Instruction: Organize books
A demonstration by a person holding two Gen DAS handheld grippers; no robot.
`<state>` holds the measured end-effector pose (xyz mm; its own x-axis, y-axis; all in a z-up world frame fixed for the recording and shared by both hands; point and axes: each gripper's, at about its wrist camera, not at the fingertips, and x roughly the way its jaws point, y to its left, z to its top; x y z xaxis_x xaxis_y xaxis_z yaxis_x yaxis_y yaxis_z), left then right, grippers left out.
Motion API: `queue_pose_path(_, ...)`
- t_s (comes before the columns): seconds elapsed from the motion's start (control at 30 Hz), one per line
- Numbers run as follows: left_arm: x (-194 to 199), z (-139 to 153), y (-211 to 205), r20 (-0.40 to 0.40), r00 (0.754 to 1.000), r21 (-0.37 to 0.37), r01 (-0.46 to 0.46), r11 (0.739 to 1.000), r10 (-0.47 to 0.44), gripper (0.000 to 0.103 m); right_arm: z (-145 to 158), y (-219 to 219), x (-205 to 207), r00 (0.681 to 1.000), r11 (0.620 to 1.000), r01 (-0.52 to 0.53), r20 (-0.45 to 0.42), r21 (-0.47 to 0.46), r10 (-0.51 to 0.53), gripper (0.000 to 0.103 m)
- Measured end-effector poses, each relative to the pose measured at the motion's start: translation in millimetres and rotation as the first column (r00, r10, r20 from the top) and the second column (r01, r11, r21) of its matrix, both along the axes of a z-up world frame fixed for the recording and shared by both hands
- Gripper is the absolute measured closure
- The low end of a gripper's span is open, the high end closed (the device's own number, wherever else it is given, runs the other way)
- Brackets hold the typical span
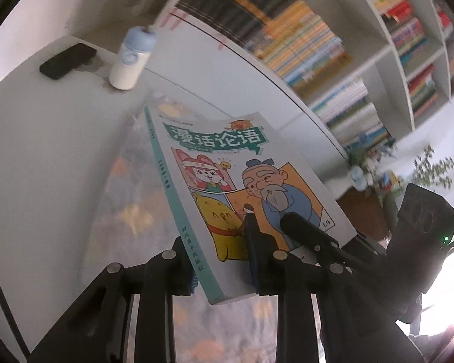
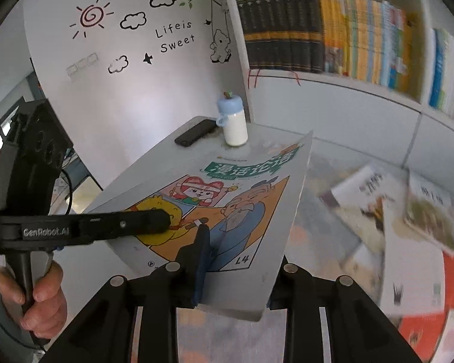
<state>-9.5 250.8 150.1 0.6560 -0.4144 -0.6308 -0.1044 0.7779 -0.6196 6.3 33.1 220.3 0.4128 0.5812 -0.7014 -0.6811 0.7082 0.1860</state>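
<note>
A paperback book [image 1: 227, 181] with a teal title banner and a cartoon of a bearded old man in blue is held up, tilted, above the table. My left gripper [image 1: 224, 260] is shut on its lower edge near the teal spine, one finger on the cover and one behind. My right gripper [image 2: 242, 269] grips the same book [image 2: 257, 187] at its lower edge, with one blue-padded finger on the cover and the other hidden behind. The left gripper [image 2: 163, 222] reaches in from the left, its upper finger lying on the cover. The right gripper's finger [image 1: 302, 230] rests on the cover too.
A white bottle with a blue cap [image 2: 233, 121] and a black phone [image 2: 196, 133] sit on a small white table by the wall. White bookshelves [image 2: 333, 39] full of books stand behind. Several loose books [image 2: 408, 227] lie scattered at the right. A hand [image 2: 42, 296] holds the left gripper's handle.
</note>
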Motion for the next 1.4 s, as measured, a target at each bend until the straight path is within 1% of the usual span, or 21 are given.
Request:
queue_pose_path(0.17,40,-23,19,-0.034,0.999,0.035,-0.011,0.999,0.012,0.081,-25,46,41,1.000,0.999,0.016,-0.014,-0.044,-0.017,0.075)
queue_pose_path(0.3,64,-49,35,-0.072,0.997,0.017,0.000,1.000,0.001,0.081,-51,68,69,0.997,0.997,0.037,-0.066,-0.063,-0.041,0.075)
queue_pose_path(0.4,74,-66,38,-0.094,0.996,0.030,0.006,1.000,-0.003,0.081,-69,76,82,0.994,0.995,0.050,-0.096,-0.089,-0.059,0.075)
queue_pose_path(0.53,75,-81,40,-0.109,0.994,0.008,0.005,1.000,-0.005,0.082,-92,82,91,0.993,0.989,0.037,-0.104,-0.147,-0.053,0.073)
queue_pose_path(0.63,74,-91,38,-0.135,0.991,-0.002,0.010,1.000,-0.010,0.082,-102,79,93,0.991,0.988,0.035,-0.120,-0.152,-0.053,0.072)
queue_pose_path(0.7,72,-97,35,-0.155,0.988,0.007,0.011,1.000,-0.010,0.081,-110,77,95,0.987,0.987,0.043,-0.145,-0.157,-0.066,0.072)
queue_pose_path(0.8,71,-106,34,-0.199,0.980,0.014,-0.002,1.000,0.004,0.080,-124,74,98,0.973,0.986,0.051,-0.213,-0.159,-0.085,0.071)
queue_pose_path(0.83,69,-108,34,-0.210,0.978,0.023,-0.008,1.000,0.013,0.080,-127,74,98,0.970,0.985,0.052,-0.225,-0.163,-0.089,0.069)
queue_pose_path(0.87,67,-109,34,-0.220,0.975,0.034,-0.013,0.999,0.020,0.079,-131,74,98,0.964,0.985,0.047,-0.249,-0.169,-0.089,0.067)
queue_pose_path(0.9,65,-109,35,-0.232,0.972,0.053,-0.020,0.998,0.032,0.079,-134,74,98,0.960,0.983,0.045,-0.264,-0.176,-0.091,0.062)
queue_pose_path(0.93,61,-109,36,-0.246,0.968,0.085,-0.030,0.996,0.050,0.078,-137,72,97,0.956,0.982,0.044,-0.278,-0.182,-0.094,0.059)
queue_pose_path(1.0,51,-109,39,-0.260,0.963,0.130,-0.040,0.991,0.073,0.077,-143,64,96,0.942,0.982,0.058,-0.315,-0.182,-0.114,0.058)
queue_pose_path(1.03,47,-109,41,-0.266,0.960,0.145,-0.046,0.988,0.083,0.076,-148,57,96,0.928,0.981,0.071,-0.348,-0.183,-0.132,0.057)
queue_pose_path(1.1,35,-109,45,-0.272,0.957,0.158,-0.055,0.986,0.097,0.076,-154,41,95,0.902,0.979,0.101,-0.398,-0.179,-0.166,0.057)
queue_pose_path(1.17,24,-103,45,-0.267,0.958,0.176,-0.060,0.983,0.107,0.076,-156,25,89,0.888,0.979,0.127,-0.421,-0.162,-0.185,0.057)
queue_pose_path(1.3,14,-77,21,-0.225,0.973,0.258,0.001,0.966,0.059,0.075,-147,-8,69,0.875,0.977,0.168,-0.436,-0.135,-0.211,0.057)
queue_pose_path(1.33,15,-70,10,-0.215,0.976,0.275,0.029,0.961,0.032,0.075,-144,-19,61,0.875,0.975,0.180,-0.432,-0.130,-0.219,0.055)
queue_pose_path(1.4,17,-61,-14,-0.202,0.979,0.282,0.073,0.957,-0.015,0.074,-138,-35,50,0.876,0.972,0.201,-0.422,-0.124,-0.235,0.051)
